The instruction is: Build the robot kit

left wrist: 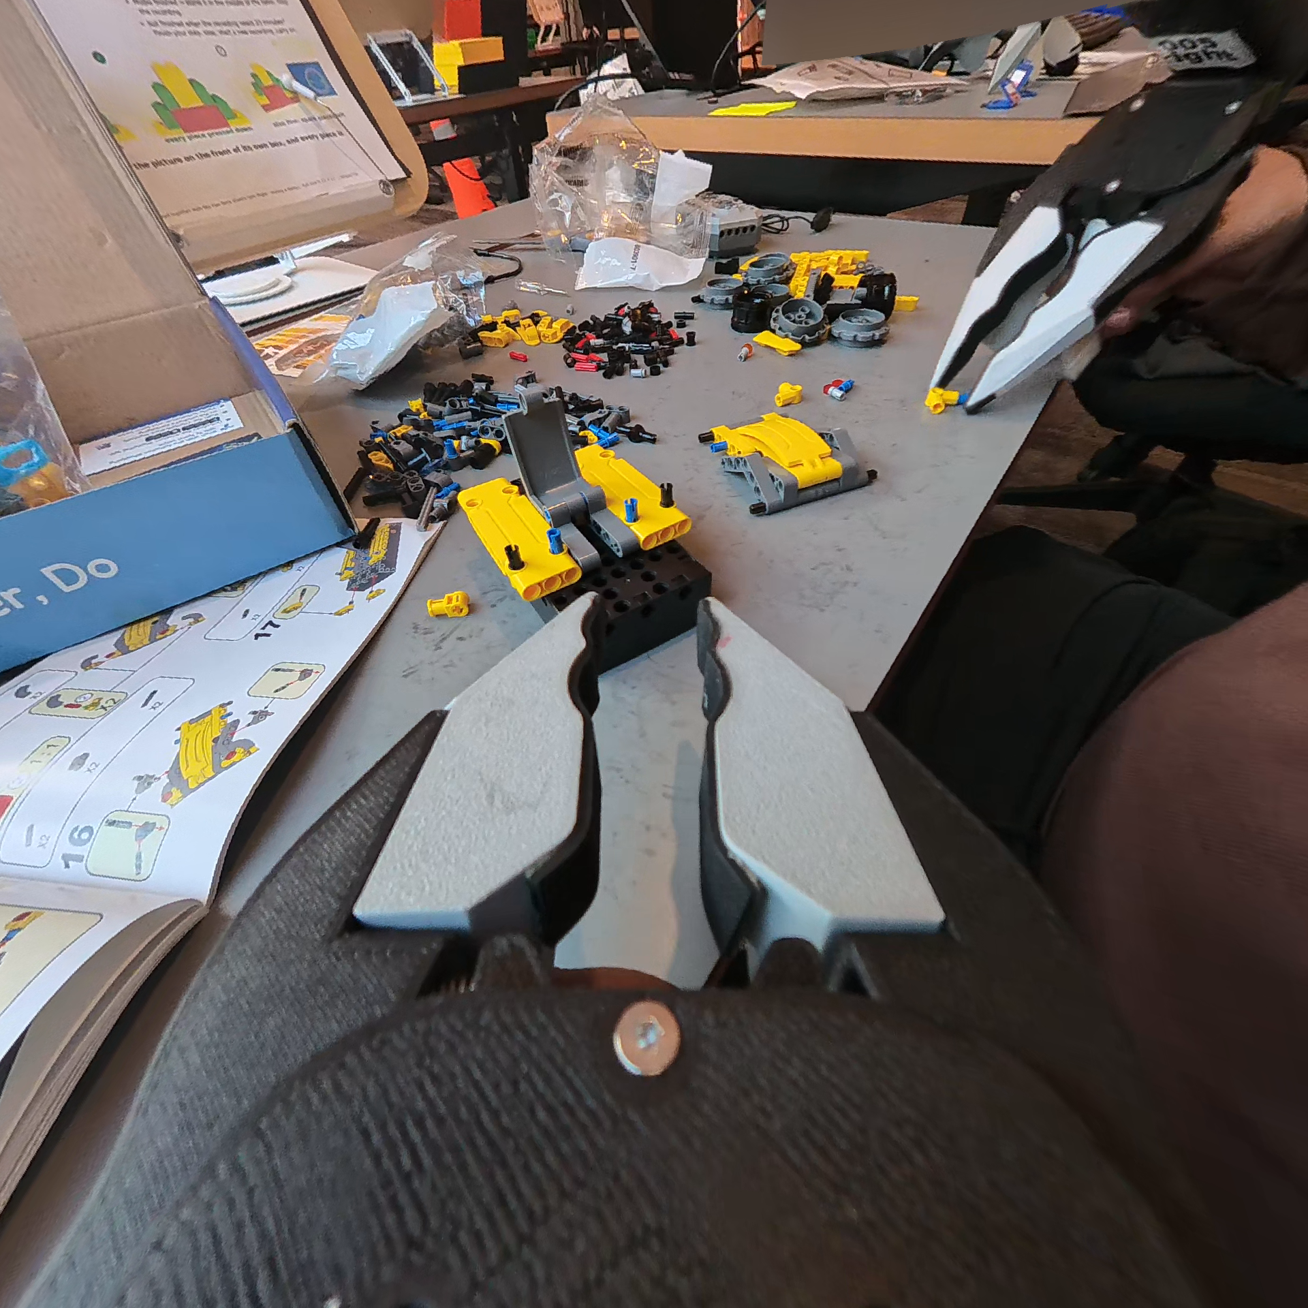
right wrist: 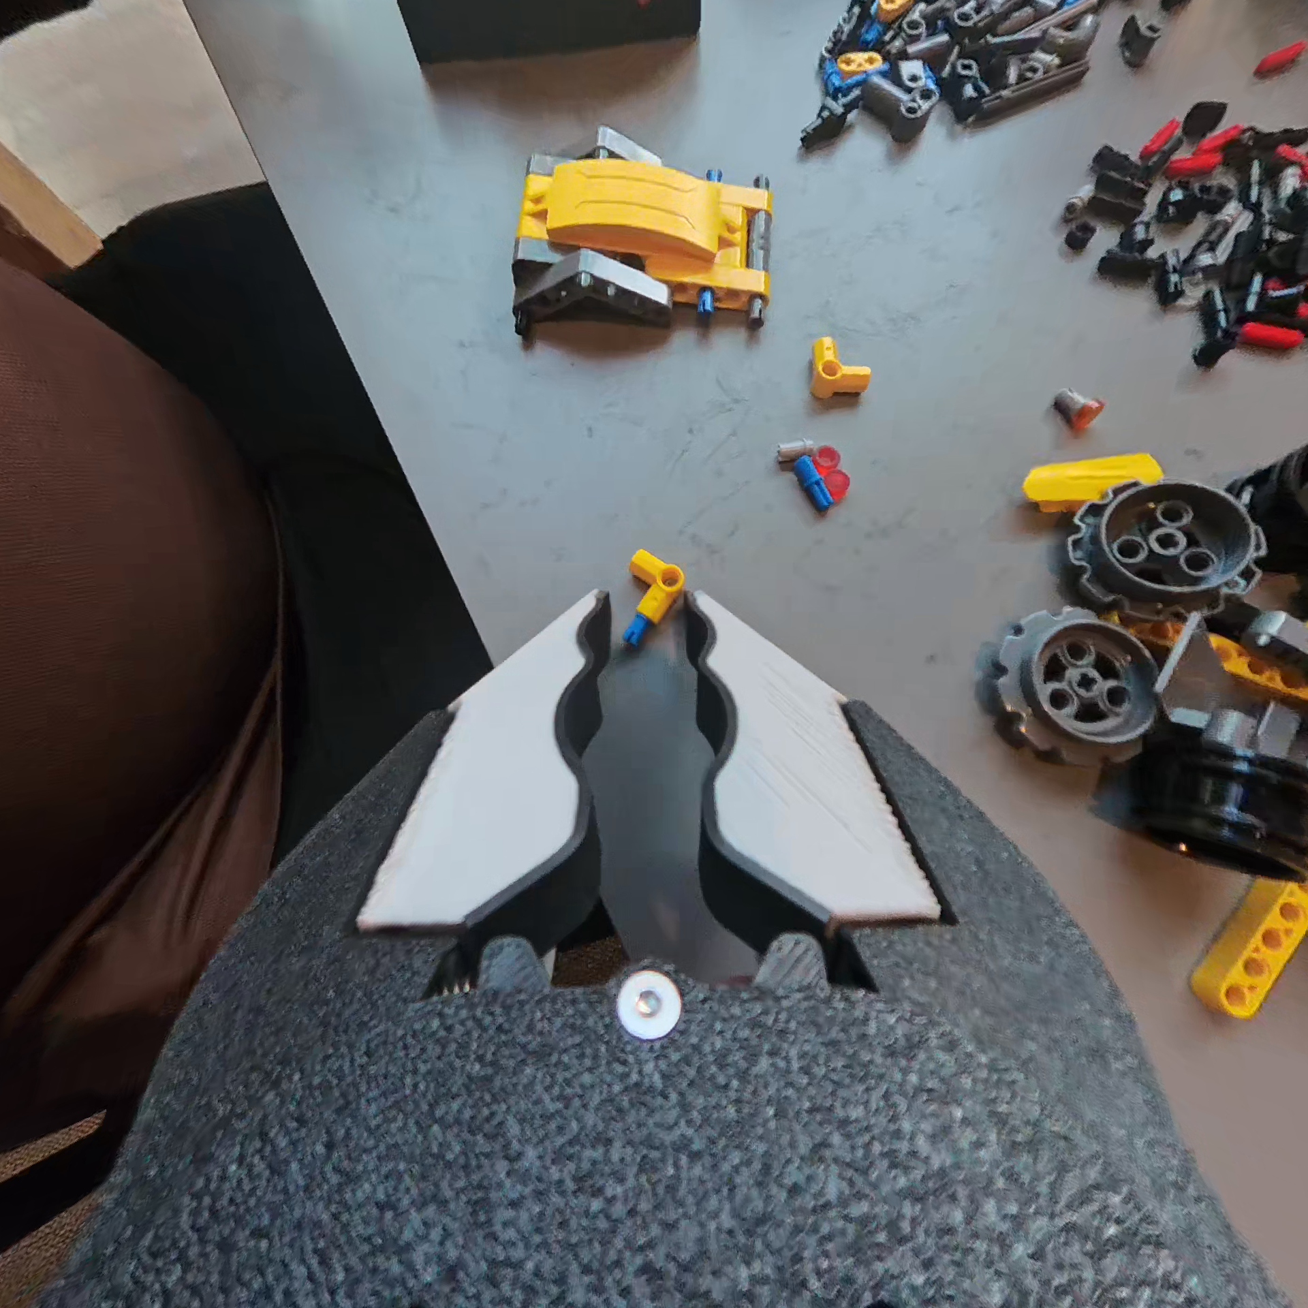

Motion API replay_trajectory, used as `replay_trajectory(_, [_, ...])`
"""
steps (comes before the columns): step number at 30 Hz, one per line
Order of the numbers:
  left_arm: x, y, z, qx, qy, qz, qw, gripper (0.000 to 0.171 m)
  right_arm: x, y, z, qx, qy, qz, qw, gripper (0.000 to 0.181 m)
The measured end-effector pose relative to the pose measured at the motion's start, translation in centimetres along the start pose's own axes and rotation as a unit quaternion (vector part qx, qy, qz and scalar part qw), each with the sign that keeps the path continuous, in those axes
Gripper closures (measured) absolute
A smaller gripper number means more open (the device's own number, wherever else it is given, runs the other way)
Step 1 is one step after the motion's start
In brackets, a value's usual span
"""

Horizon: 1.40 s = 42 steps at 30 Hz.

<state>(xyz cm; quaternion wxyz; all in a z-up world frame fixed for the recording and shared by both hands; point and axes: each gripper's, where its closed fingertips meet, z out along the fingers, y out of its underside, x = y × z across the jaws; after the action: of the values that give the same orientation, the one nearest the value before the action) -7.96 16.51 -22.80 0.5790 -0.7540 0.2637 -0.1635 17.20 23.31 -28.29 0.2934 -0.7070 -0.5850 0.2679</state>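
Grey bench is carrying loose building pieces. Left tongs are sitting apart, tips touching a black perforated block bearing yellow panels. Right tongs are sitting apart around a small yellow connector with a blue pin. Left of the left tongs, an open cardboard box is holding bagged parts.

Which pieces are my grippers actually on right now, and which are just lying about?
At the grippers: left gripper flanks black perforated block; right gripper flanks yellow connector with blue pin.
Lying about: yellow-grey subassembly, grey wheels, pin piles, instruction booklet, plastic bags.
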Motion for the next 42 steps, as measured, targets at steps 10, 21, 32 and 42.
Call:
replay_trajectory(10, [0.0,0.0,0.0,0.001,-0.002,0.002,1.0,0.149,0.5,-2.5,2.3,-0.004,-0.027,-0.06,0.998,0.167])
replay_trajectory(21, [0.0,0.0,0.0,0.002,-0.001,0.002,1.0,0.15,3.1,-3.0,-0.8,0.019,0.023,-0.035,0.999,0.164])
replay_trajectory(32, [0.0,0.0,0.0,0.001,0.0,-0.002,1.0,0.15,4.1,-3.1,1.3,0.011,0.037,-0.026,0.999,0.164])
replay_trajectory(42, [0.2,-0.3,-0.2,0.014,0.003,0.006,1.0,0.15,3.6,-3.8,1.4,0.006,0.048,-0.027,0.998,0.163])
